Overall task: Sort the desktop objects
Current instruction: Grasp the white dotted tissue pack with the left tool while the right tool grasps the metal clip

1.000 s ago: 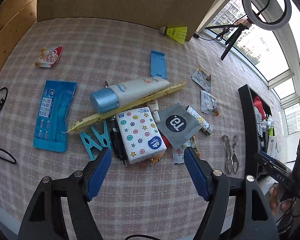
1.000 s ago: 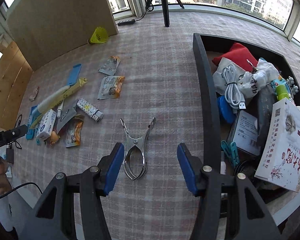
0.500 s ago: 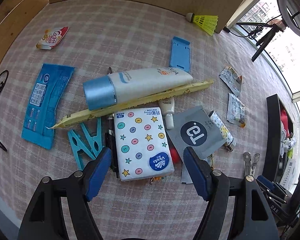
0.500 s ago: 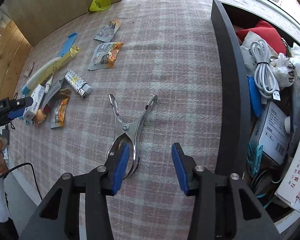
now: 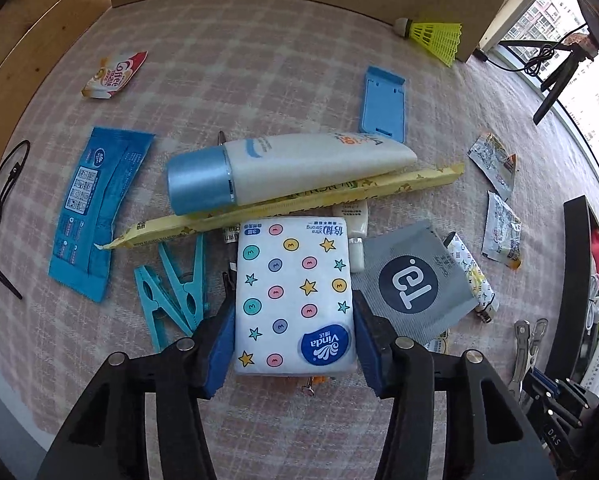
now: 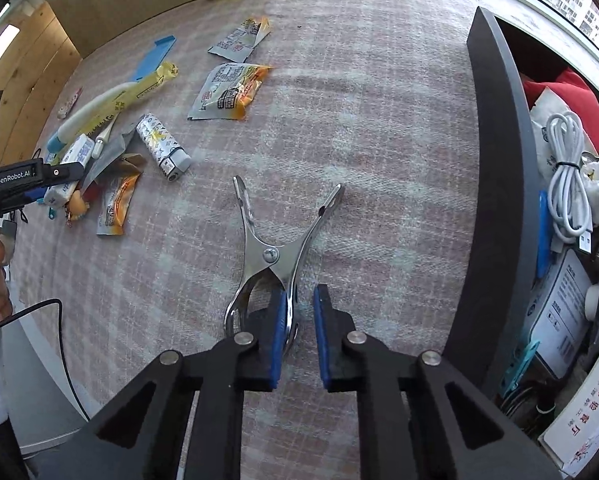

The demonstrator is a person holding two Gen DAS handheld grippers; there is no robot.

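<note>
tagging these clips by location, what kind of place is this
Probably a home sunroom or enclosed balcony in a high-rise flat, not an office. A wall of windows looks out on apartment blocks, household clutter such as a tissue pack lies on a checked cloth, and a ring-light tripod stands by the glass.

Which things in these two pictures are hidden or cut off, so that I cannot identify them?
- Left wrist view: dark items under the tissue pack, covered by it.
- Left wrist view: metal clamp, partly behind the other tool.
- Right wrist view: black box contents, cut by the picture's edge.
</note>
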